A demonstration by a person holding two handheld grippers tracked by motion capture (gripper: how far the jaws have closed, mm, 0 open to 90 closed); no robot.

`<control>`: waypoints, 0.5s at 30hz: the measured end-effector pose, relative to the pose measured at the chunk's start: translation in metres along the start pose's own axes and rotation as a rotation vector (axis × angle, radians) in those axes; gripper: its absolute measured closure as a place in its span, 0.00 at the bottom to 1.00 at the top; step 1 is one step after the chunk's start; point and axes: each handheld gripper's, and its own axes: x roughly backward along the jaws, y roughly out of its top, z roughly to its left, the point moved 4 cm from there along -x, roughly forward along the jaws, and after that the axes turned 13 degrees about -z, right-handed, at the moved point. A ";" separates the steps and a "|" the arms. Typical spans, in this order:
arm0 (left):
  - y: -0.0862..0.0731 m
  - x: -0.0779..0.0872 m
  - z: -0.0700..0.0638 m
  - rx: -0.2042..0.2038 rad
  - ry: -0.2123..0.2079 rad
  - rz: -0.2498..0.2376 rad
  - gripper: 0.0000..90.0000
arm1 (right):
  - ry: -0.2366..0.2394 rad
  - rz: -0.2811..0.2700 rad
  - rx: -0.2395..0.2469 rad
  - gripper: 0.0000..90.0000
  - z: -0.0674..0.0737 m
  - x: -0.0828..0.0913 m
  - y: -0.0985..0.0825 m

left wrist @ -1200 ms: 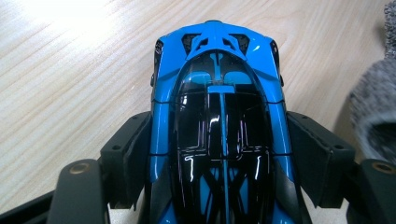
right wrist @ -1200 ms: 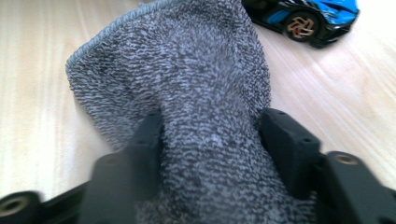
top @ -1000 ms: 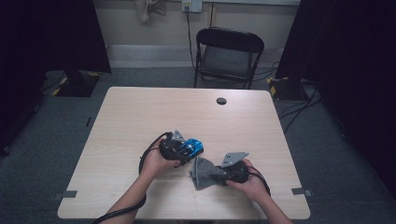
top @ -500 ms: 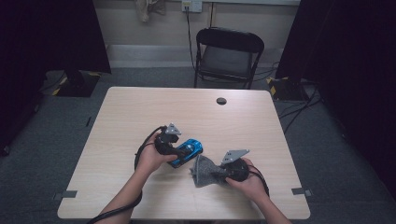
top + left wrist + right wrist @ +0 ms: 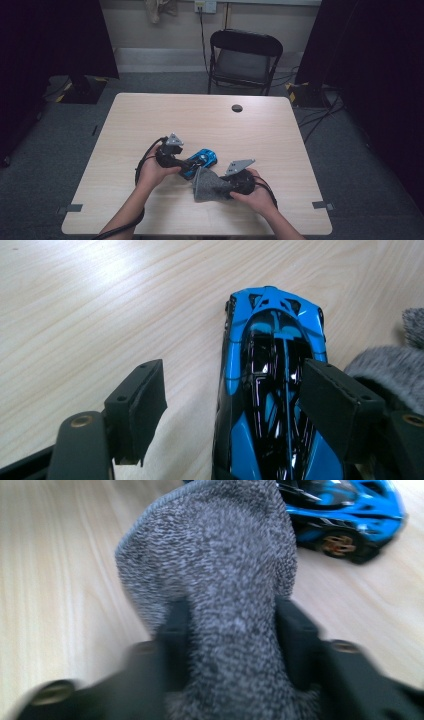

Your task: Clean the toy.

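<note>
Wooden table (image 5: 150,115), blue toy car (image 5: 202,160), blurred, seemingly bunched grey cloth (image 5: 220,565)

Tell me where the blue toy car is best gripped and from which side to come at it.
Grip the blue toy car across its flanks at mid-body, coming from one end along its length, as the left hand-held gripper is lined up. The body is long and narrow, and the sides between the wheels look the flattest faces for pads. The roof looks glossy and curved, so probably slippery. The grey cloth lies close on one side.
</note>
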 end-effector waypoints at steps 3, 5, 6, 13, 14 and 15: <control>-0.005 0.004 0.005 -0.004 0.002 0.004 0.30 | 0.005 -0.023 0.033 0.36 0.006 -0.003 0.006; -0.008 0.004 0.006 0.008 -0.005 0.002 0.29 | 0.024 -0.034 0.054 0.33 0.011 -0.004 0.013; -0.009 0.004 0.006 0.008 -0.006 0.002 0.29 | 0.033 -0.027 0.075 0.32 0.014 -0.005 0.015; -0.008 -0.001 0.003 0.034 -0.027 -0.035 0.27 | -0.003 0.054 0.109 0.45 0.015 -0.024 0.003; -0.007 -0.002 0.003 0.036 -0.029 -0.039 0.27 | -0.011 0.051 0.108 0.58 0.014 -0.023 0.003; -0.008 -0.003 0.003 0.030 -0.026 -0.026 0.26 | -0.013 0.054 0.108 0.66 0.013 -0.021 0.004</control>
